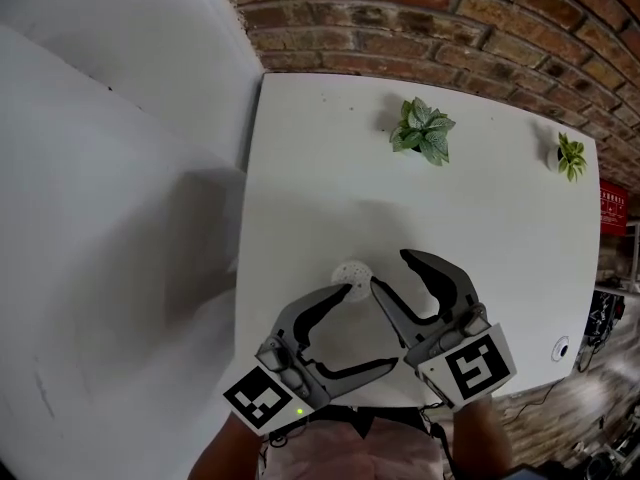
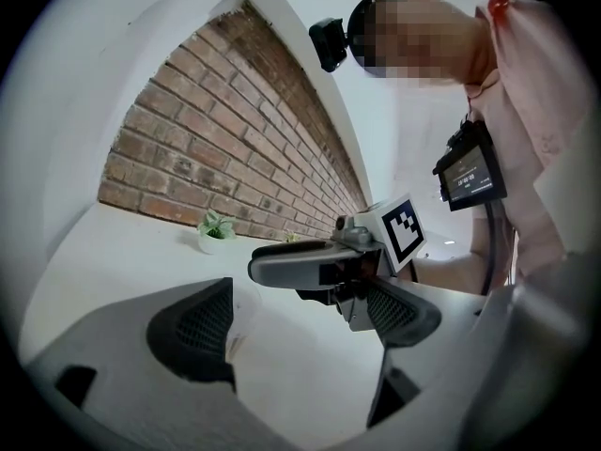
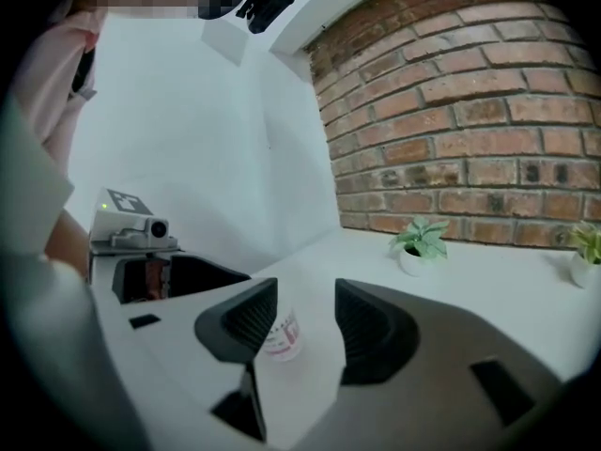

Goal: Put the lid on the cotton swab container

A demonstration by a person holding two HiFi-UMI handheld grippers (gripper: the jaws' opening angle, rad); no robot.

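Two walls: brick wall point(image 1: 450, 18) behind the far edge of the worktop point(image 1: 320, 168); white wall point(image 1: 110, 218) along its left side, filling the left of the head view.
worktop: white, plain, seen from steeply above; near edge under the two grippers.
person point(image 1: 340, 448): pale pink clothing at the bottom edge of the head view, directly behind both grippers; also at the side of each gripper view.
left gripper point(image 1: 368, 328): low and left of centre, marker cube point(image 1: 263, 400) nearest the person. Jaws wide apart, gripping nothing. Tip of the far jaw just beside the cotton swab container point(image 1: 352, 271); touching or not, cannot tell. In the left gripper view, container faint and translucent just inside the left-hand jaw, well apart from the right-hand one.
right gripper point(image 1: 390, 268): just right of the left gripper, bodies nearly meeting at the near edge. Jaws open, gripping nothing. In the right gripper view, container seen through the gap, close to the left-hand jaw, neither jaw pressed on it.
larger plant point(image 1: 422, 131): green-and-white leaves, white pot, far side of the worktop near the brick wall.
smaller plant point(image 1: 570, 155): far right, also near the brick wall, well apart from the larger.
cotton swab container point(image 3: 282, 334): small, round, upright on the worktop just beyond both sets of jaws, well apart from both plants; clear side with red print; pale round top from above; lid on or off, cannot tell.
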